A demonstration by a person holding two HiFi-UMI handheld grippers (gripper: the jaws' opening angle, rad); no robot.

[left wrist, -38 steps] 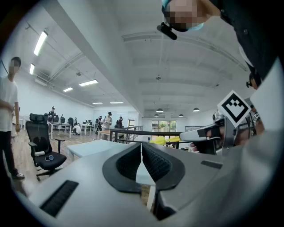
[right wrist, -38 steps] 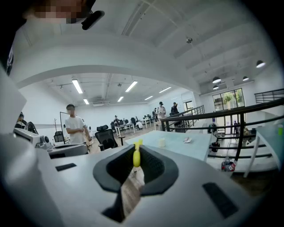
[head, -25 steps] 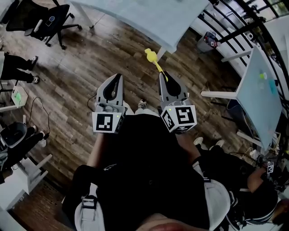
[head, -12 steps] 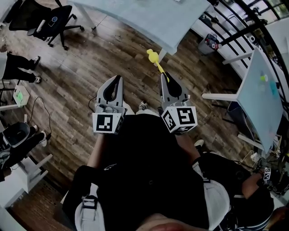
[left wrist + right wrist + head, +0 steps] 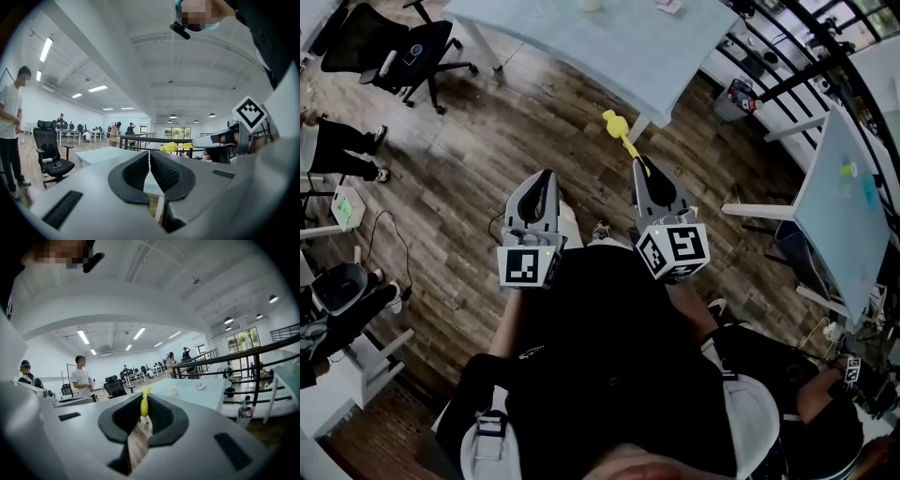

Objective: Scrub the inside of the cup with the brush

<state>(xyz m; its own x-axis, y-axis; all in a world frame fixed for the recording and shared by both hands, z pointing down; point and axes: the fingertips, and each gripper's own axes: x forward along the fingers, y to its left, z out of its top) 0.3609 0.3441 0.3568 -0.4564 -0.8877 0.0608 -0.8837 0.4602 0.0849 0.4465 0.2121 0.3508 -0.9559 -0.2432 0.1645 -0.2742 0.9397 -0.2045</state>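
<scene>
My right gripper (image 5: 639, 166) is shut on the handle of a yellow brush (image 5: 620, 126), whose head sticks out ahead over the wooden floor. In the right gripper view the brush (image 5: 145, 405) stands pinched between the black pads. A small white cup (image 5: 173, 390) stands far off on the pale table (image 5: 192, 392), beyond both grippers. Beside the right one, my left gripper (image 5: 546, 176) is held level, with its jaws closed together (image 5: 150, 165) and nothing between them. The left gripper view catches the brush (image 5: 171, 147) and the right gripper (image 5: 220, 140) at its right.
The pale table (image 5: 619, 47) lies ahead at the top of the head view. A black office chair (image 5: 398, 47) stands at the far left, near a standing person (image 5: 10, 117). A black railing (image 5: 787, 66), a bin (image 5: 733, 92) and another table (image 5: 839, 197) are at the right.
More of the pale table has come into the top of the head view. Both grippers keep their stance, the brush still held.
</scene>
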